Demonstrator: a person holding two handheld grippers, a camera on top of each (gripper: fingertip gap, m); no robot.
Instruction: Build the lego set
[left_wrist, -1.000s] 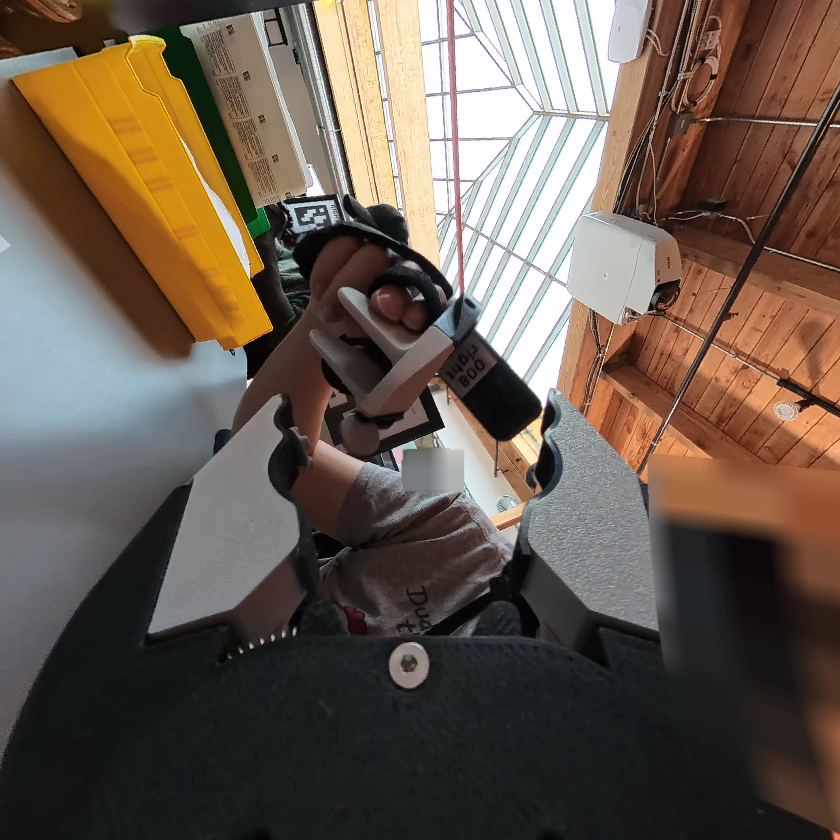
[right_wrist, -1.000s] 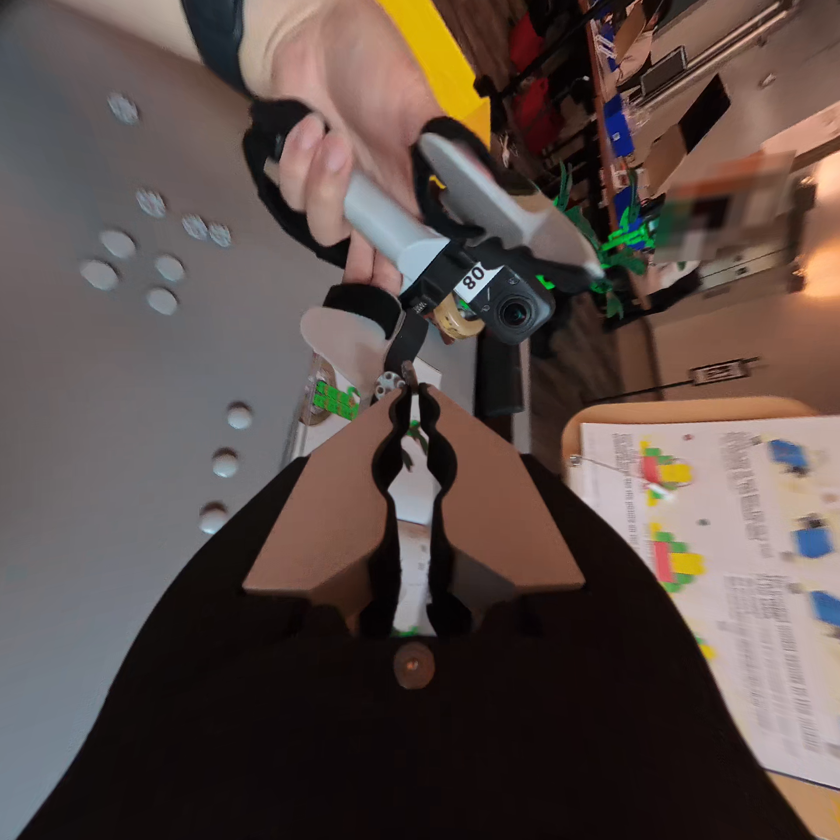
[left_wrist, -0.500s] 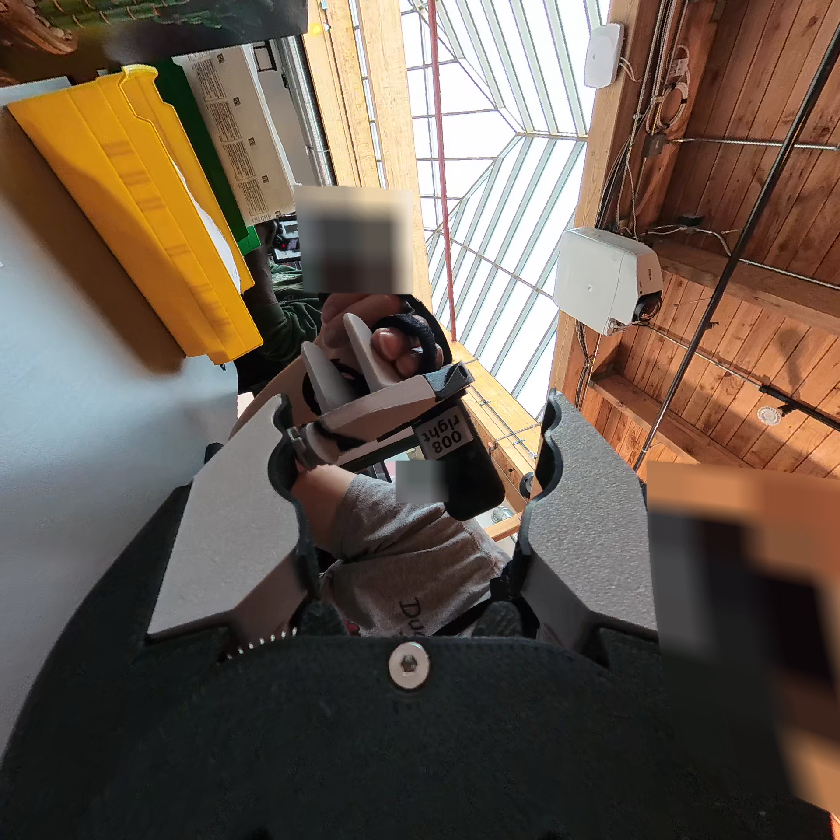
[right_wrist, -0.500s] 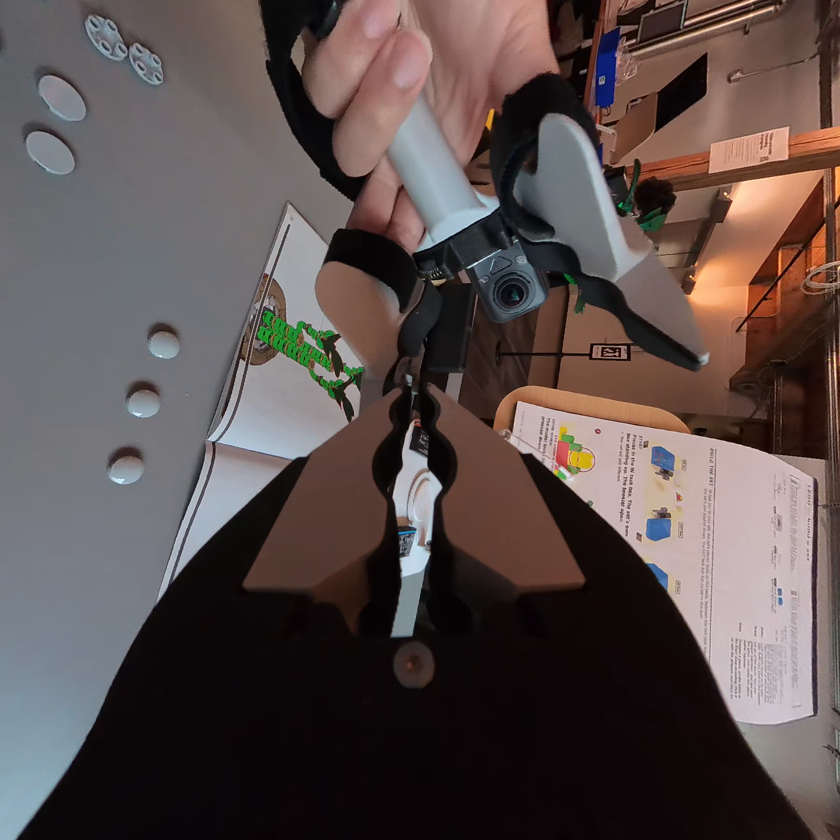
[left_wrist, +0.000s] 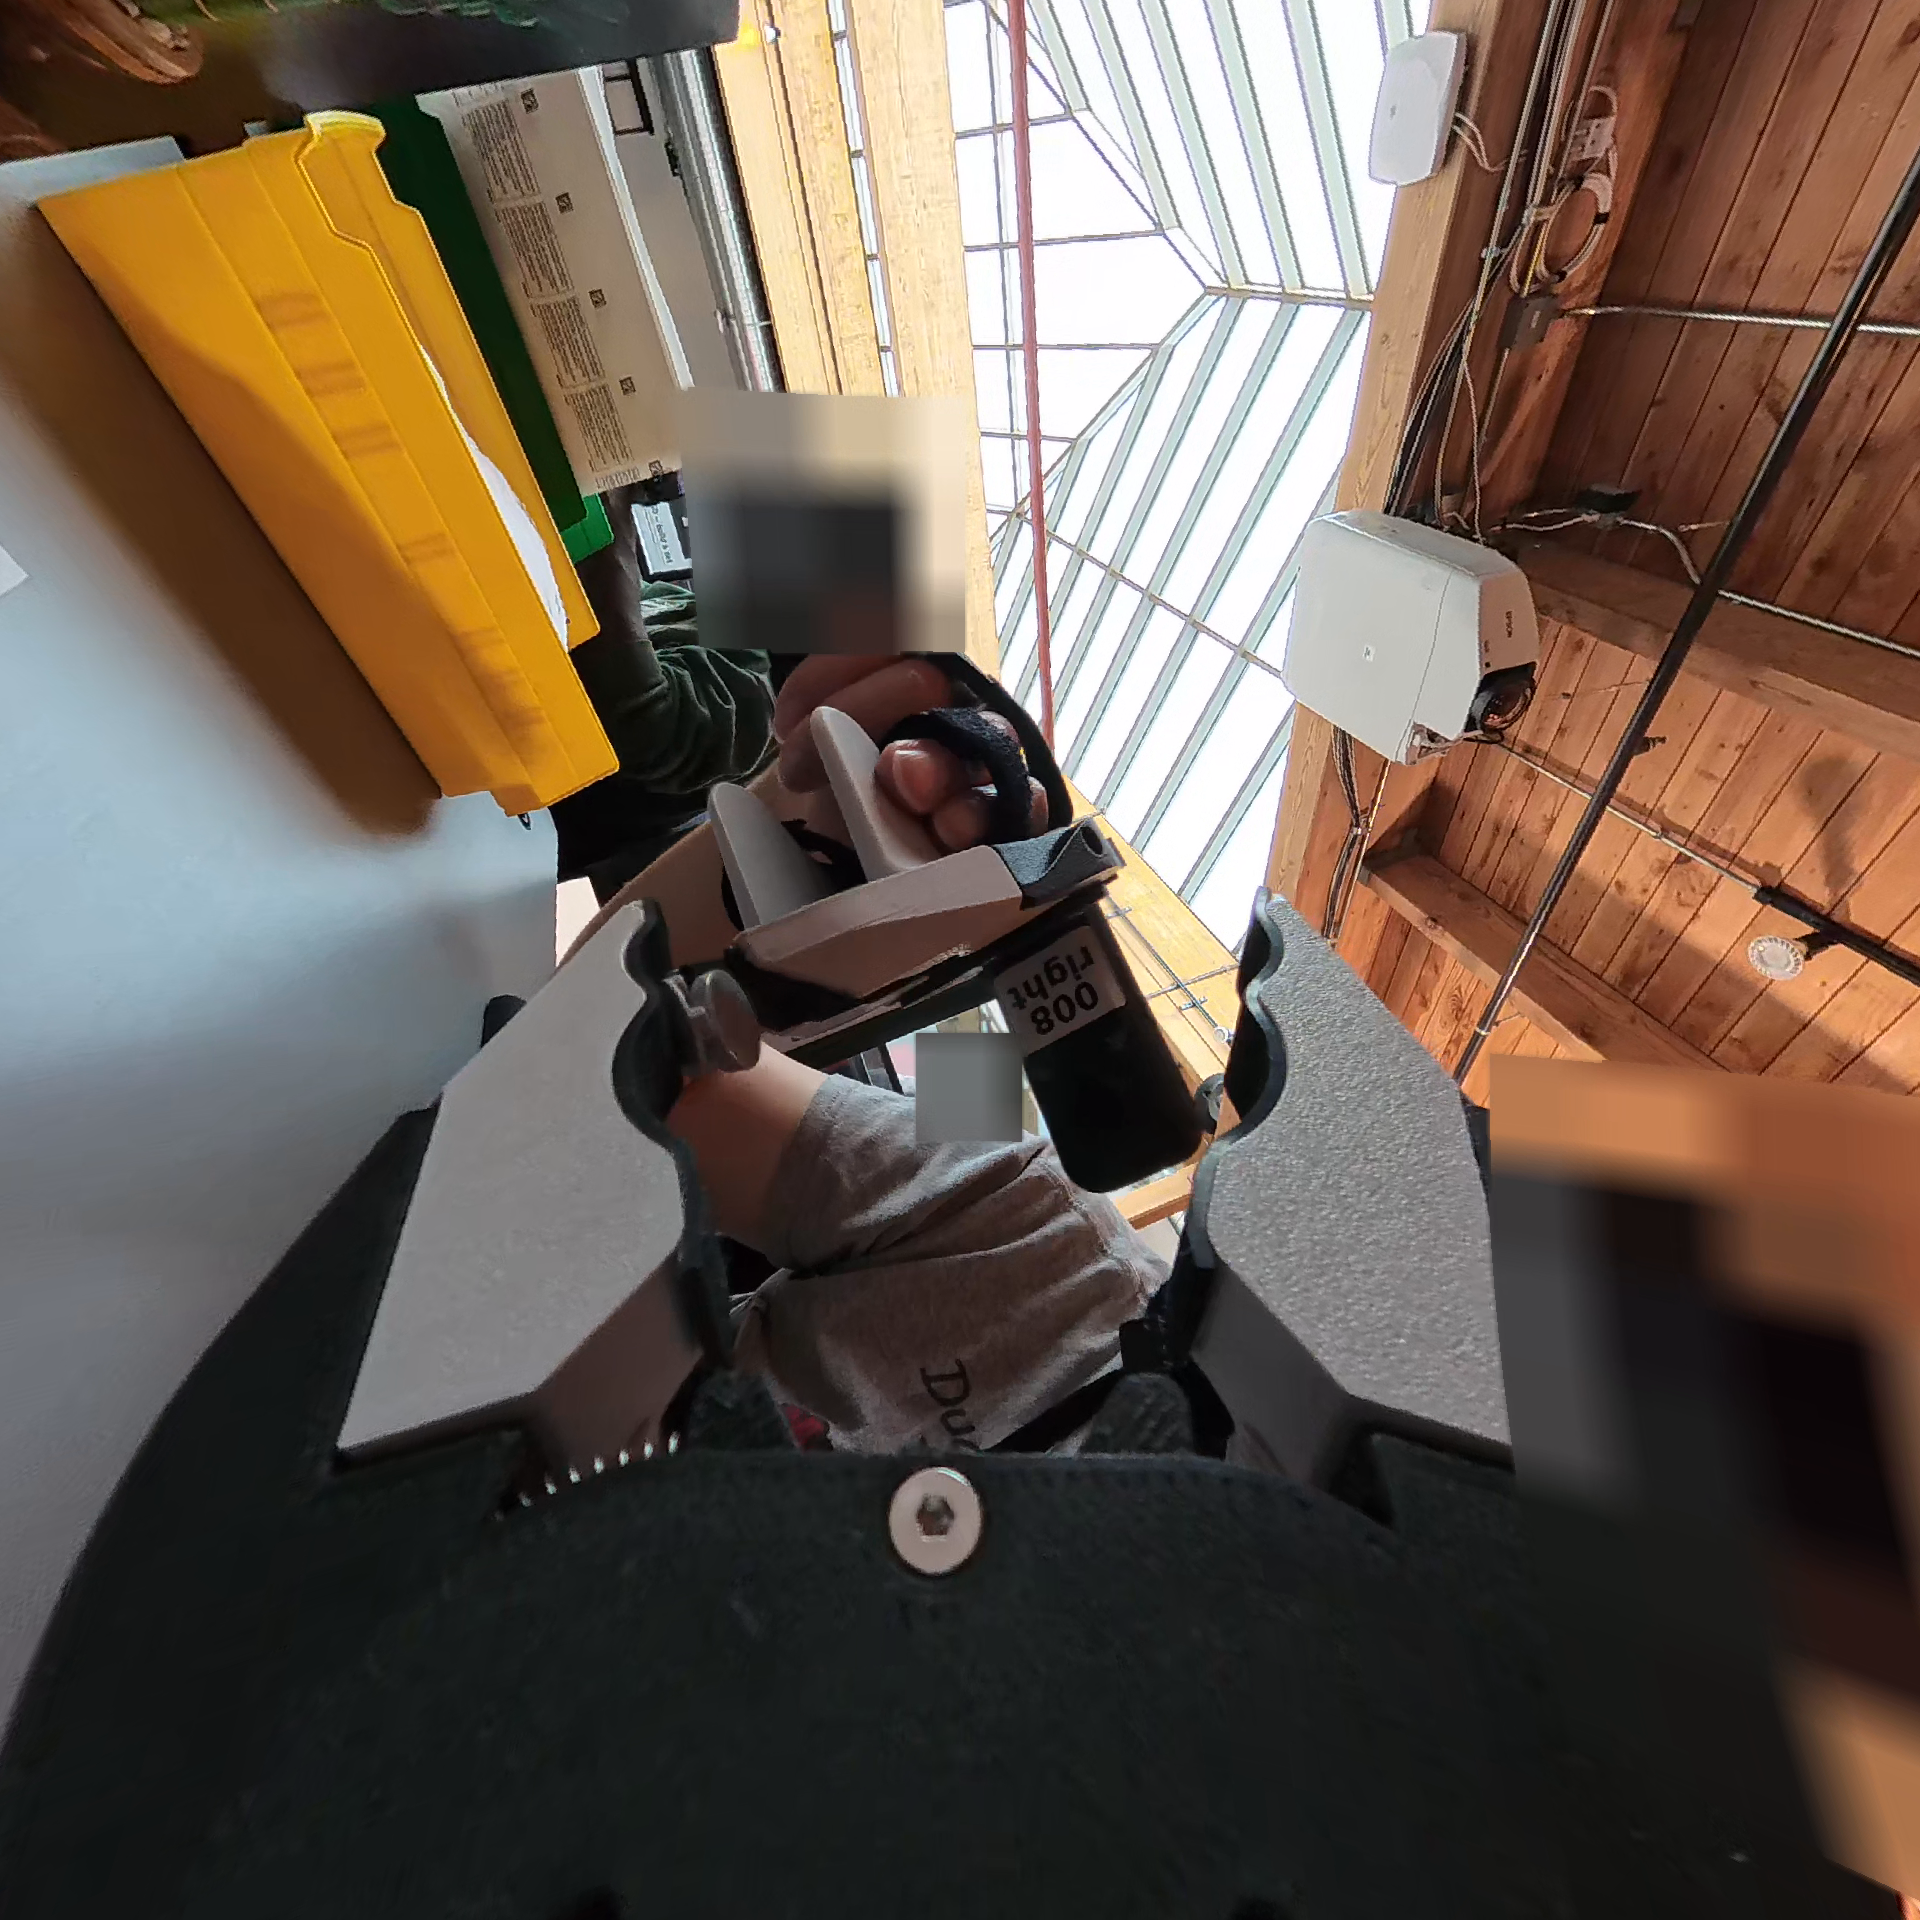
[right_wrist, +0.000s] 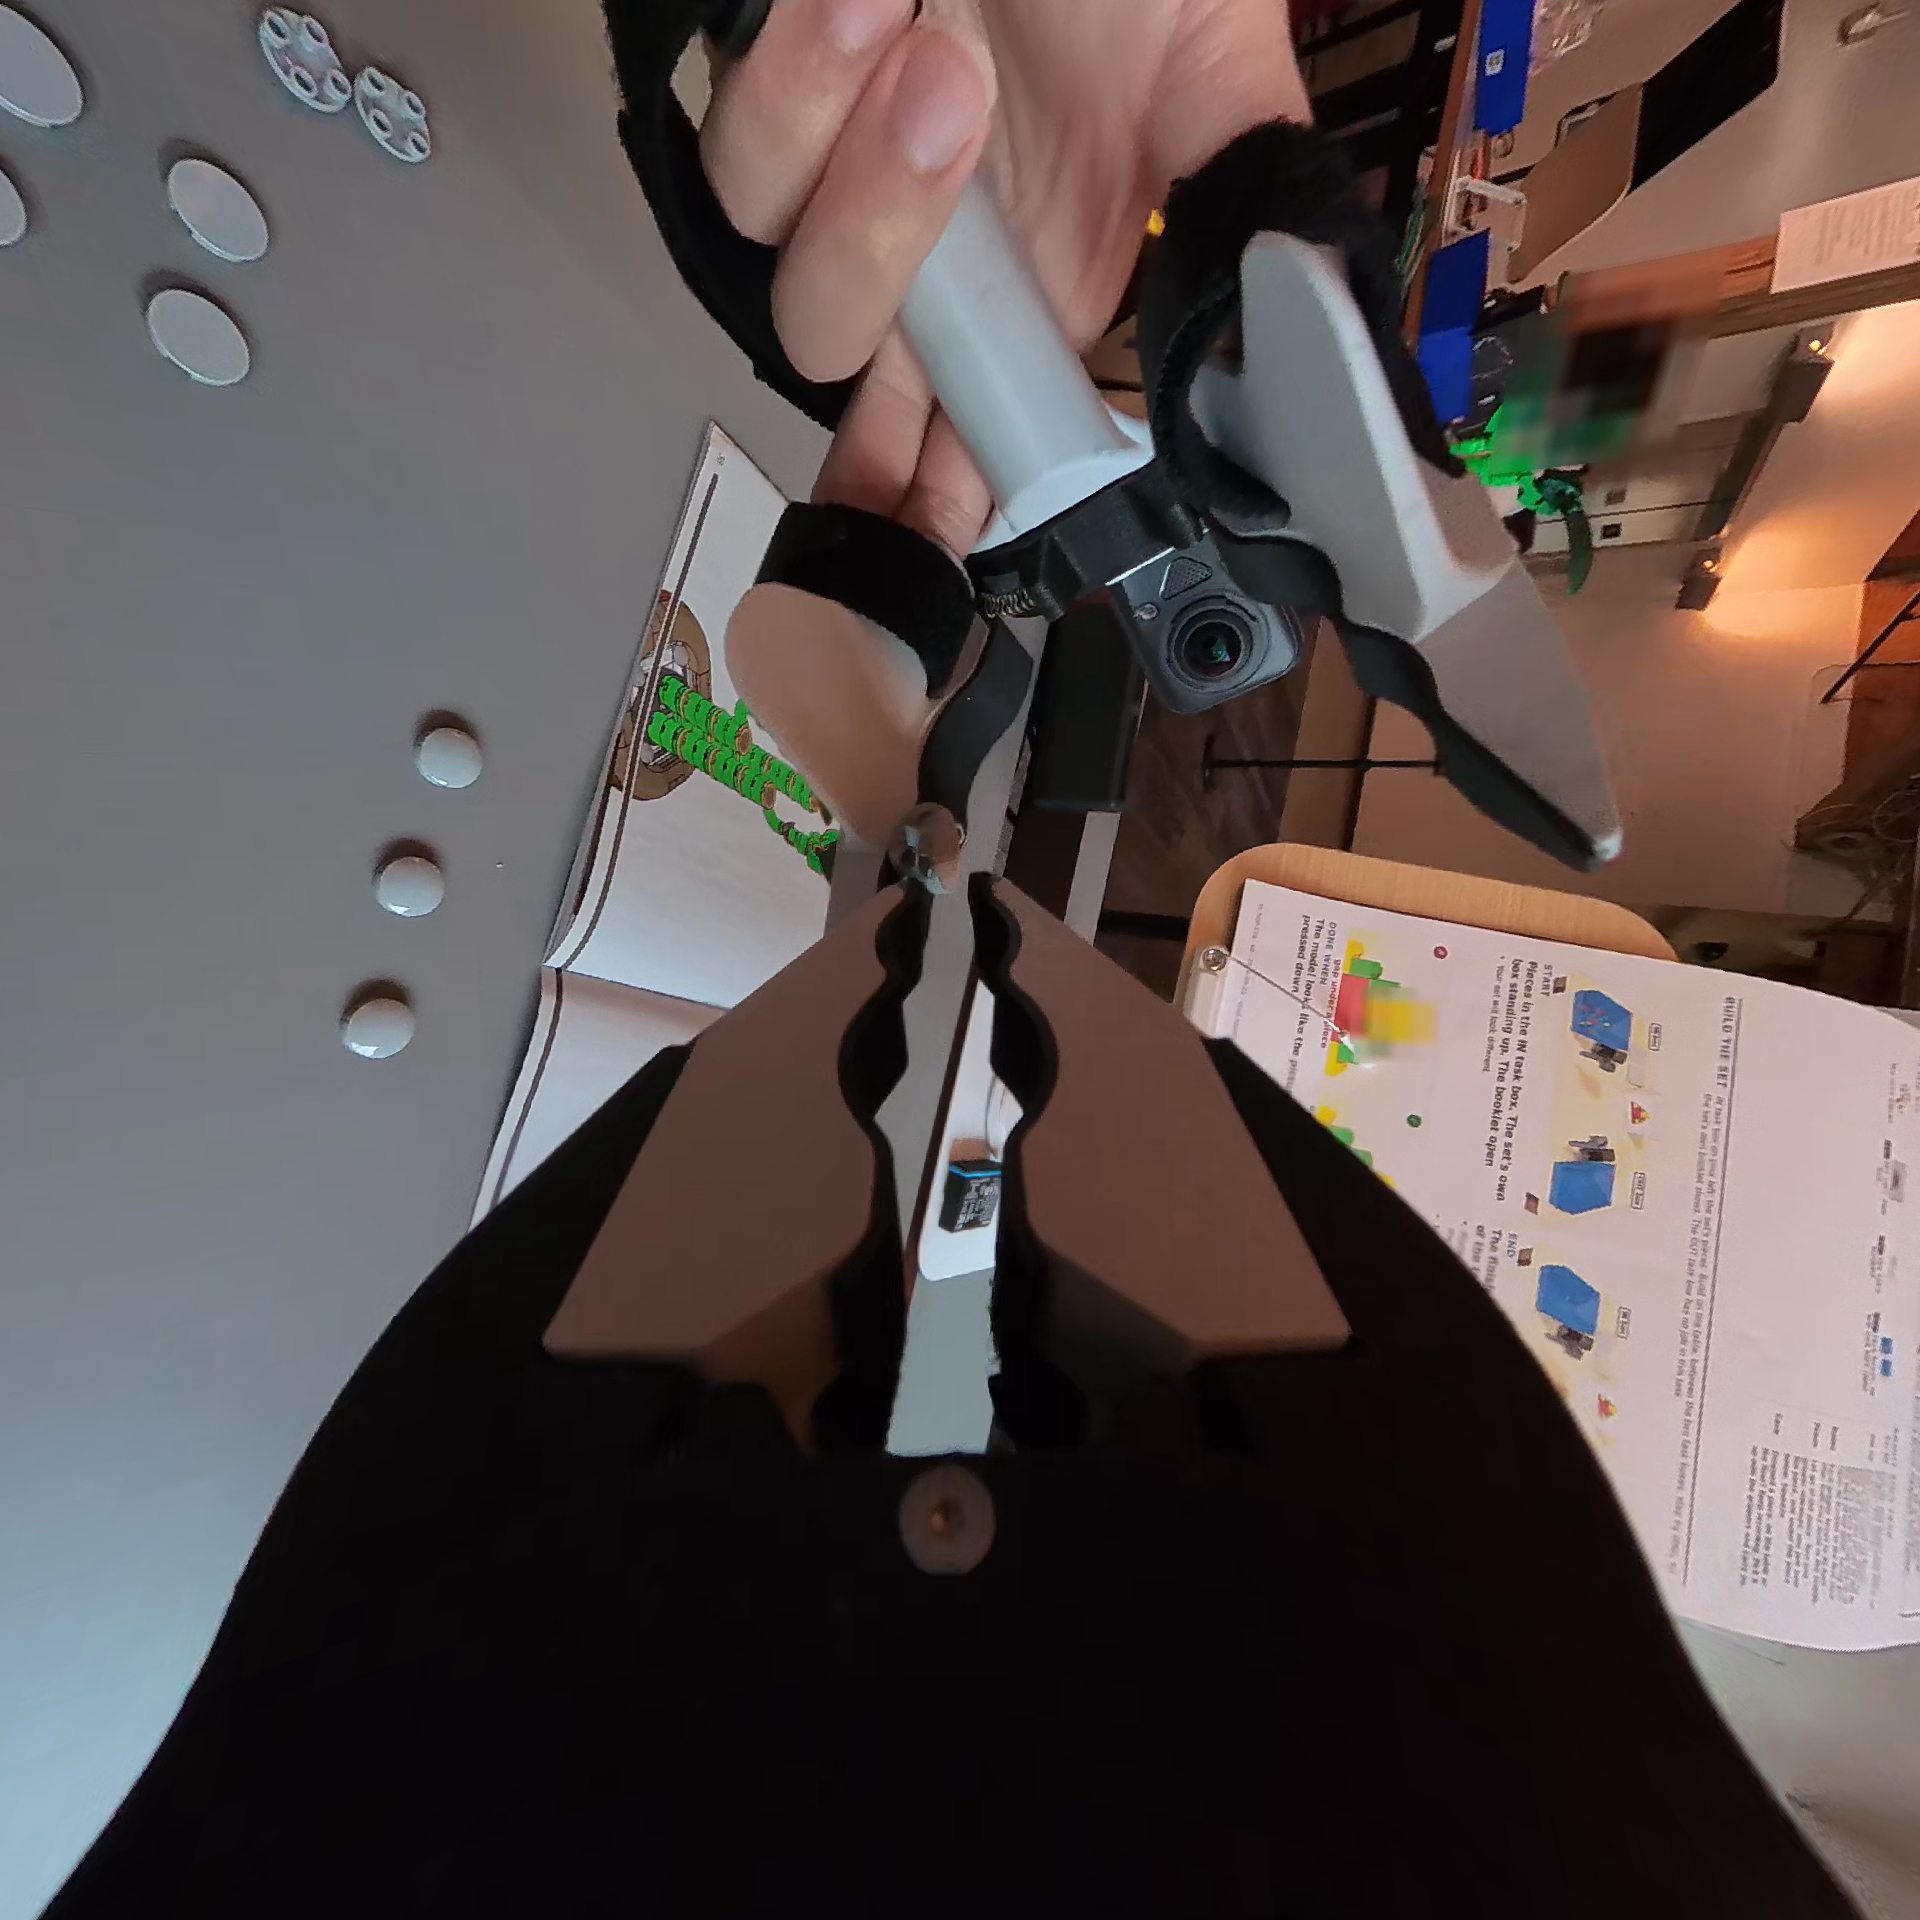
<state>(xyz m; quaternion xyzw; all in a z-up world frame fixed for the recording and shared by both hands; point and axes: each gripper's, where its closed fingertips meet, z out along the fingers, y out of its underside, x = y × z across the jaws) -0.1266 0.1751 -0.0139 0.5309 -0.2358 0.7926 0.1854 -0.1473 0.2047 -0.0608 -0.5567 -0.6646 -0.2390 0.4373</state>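
Observation:
My left gripper (left_wrist: 948, 925) points up toward the ceiling, its jaws wide open and empty. My right gripper (right_wrist: 940, 899) is shut on a small grey round Lego piece (right_wrist: 928, 844). In the left wrist view the right gripper (left_wrist: 764, 1003) reaches in between the left jaws, and the grey piece (left_wrist: 717, 1023) sits right beside the left-hand finger (left_wrist: 540, 1143). In the right wrist view the left gripper (right_wrist: 1210, 831) is close ahead, held by a hand. Several white round pieces (right_wrist: 213, 208) lie on the grey table (right_wrist: 312, 623).
An open instruction booklet (right_wrist: 675, 810) lies on the table with a small dark block (right_wrist: 971, 1195) on it. A printed sheet (right_wrist: 1610, 1247) on a wooden board lies to the right. A yellow bin (left_wrist: 332, 447) stands at the table's far side. Tip to tip, the grippers are about 5 cm apart.
The two grippers have come closer together. The right gripper with the grey piece has moved down between the open left jaws, up to the left-hand finger.

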